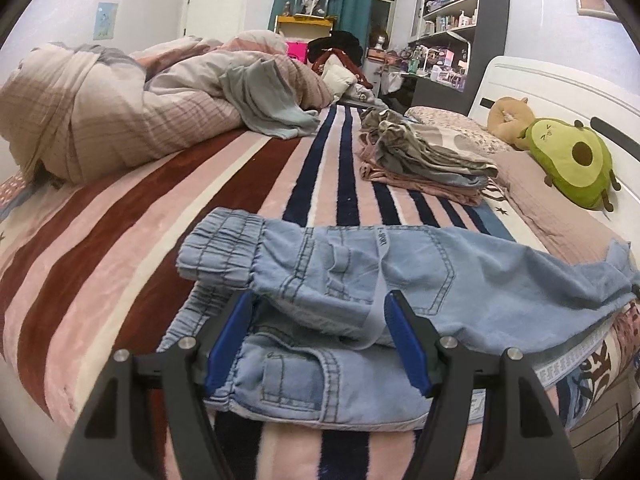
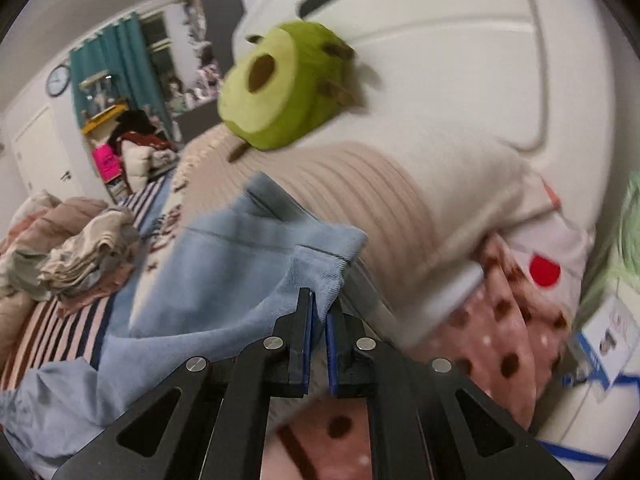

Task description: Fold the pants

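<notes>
Pants (image 1: 360,280): light blue denim with an elastic waistband, lying across the striped blanket (image 1: 120,248) at the near edge of the bed; the waist end is doubled over, with one layer resting on top of another.
Left gripper (image 1: 320,312): jaws apart, one blue pad on each side of the folded waist section; the pads do not press the cloth.
Left fingers (image 1: 230,344): black arms with blue pads, low over the lower denim layer.
Right gripper (image 2: 319,312): jaws together, clamped on an edge of the pants (image 2: 224,280); a fold of blue cloth is pinched between the pads and the fabric rises from the bed toward them.
Right view quality: blurred, fine detail not readable.
Clothes stack (image 1: 424,164): folded grey and pink garments on the blanket, beyond the pants and well apart from them.
Avocado plush (image 1: 576,164): on the pillow end, against the white headboard (image 1: 540,84).
Duvet (image 1: 140,108): bunched in a heap on the far left of the bed.
Dotted pink fabric (image 2: 500,344): to the right of the right gripper, beside the bed.
</notes>
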